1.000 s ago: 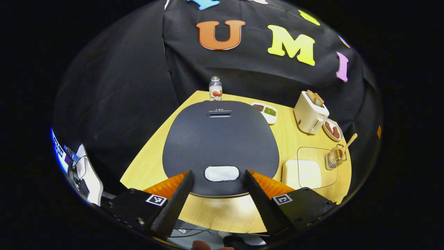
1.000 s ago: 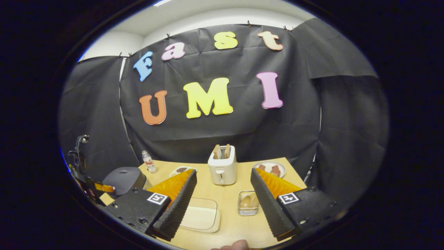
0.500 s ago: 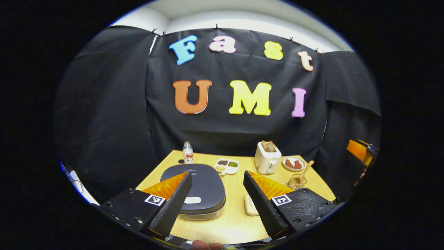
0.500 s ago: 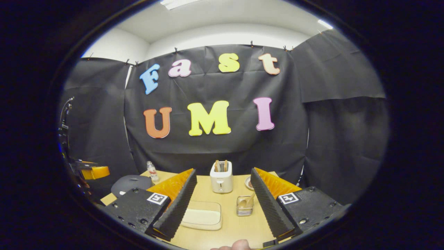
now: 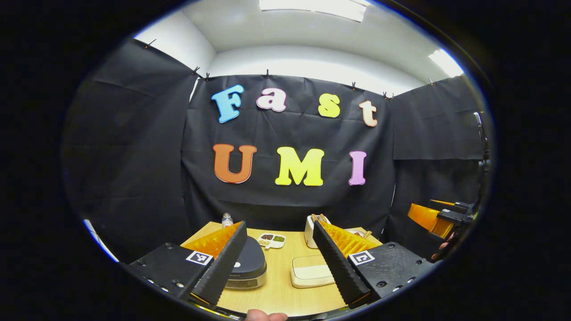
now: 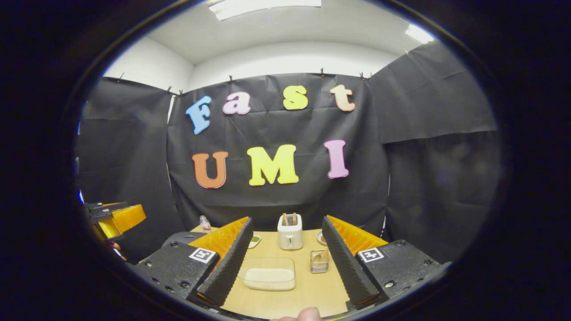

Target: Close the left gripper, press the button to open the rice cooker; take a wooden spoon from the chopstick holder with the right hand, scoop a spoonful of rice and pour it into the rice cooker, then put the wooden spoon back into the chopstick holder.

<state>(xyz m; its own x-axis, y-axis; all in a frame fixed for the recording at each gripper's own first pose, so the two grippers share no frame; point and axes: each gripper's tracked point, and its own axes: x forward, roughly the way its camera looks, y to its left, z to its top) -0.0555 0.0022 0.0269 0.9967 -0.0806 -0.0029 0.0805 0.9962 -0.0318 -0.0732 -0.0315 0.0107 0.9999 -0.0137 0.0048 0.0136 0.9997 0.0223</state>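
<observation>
The dark grey rice cooker (image 5: 250, 264) stands with its lid down at the table's left, partly behind one finger of my left gripper (image 5: 282, 286). That gripper is open, empty, and well back from the cooker. A clear box of rice (image 6: 267, 273) lies mid-table, also seen as rice box (image 5: 310, 271). The wire chopstick holder (image 6: 319, 261) holds the wooden spoon (image 6: 322, 255) just right of the box. My right gripper (image 6: 285, 290) is open and empty, back from the table's near edge. The rice cooker (image 6: 177, 238) peeks out at the left.
A white toaster (image 6: 290, 232) with bread stands at the back, a plate (image 6: 322, 237) to its right. A small bottle (image 5: 227, 220) and a two-part dish (image 5: 272, 240) sit behind the cooker. The other gripper (image 6: 118, 217) hovers off the table's left side.
Both grippers have drawn back and tilted up. The left one left its spot close over the cooker's lid, so the table things look small and far. Both stay open.
</observation>
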